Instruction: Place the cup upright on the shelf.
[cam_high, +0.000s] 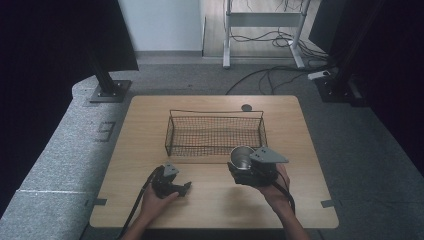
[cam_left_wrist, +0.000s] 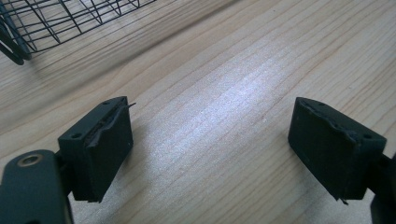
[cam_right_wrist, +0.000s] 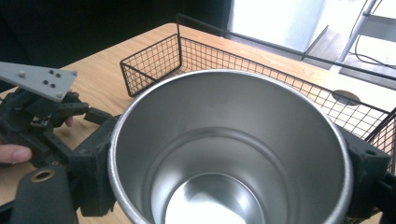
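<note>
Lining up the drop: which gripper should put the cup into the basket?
Right. The right gripper already clamps the steel cup beside the wire basket; the left gripper is open over bare table.

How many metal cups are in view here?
1: the metal cup sits clamped in the right gripper, held above the table just in front of the wire basket.

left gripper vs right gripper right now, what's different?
The left gripper is open with bare table between its jaws; the right gripper is shut on the metal cup, jaws pressing its outer wall on both sides. In the high view the left gripper sits low near the table's front, while the right one holds the cup close to the wire basket. Both are black, two-jawed and hand-held.
</note>
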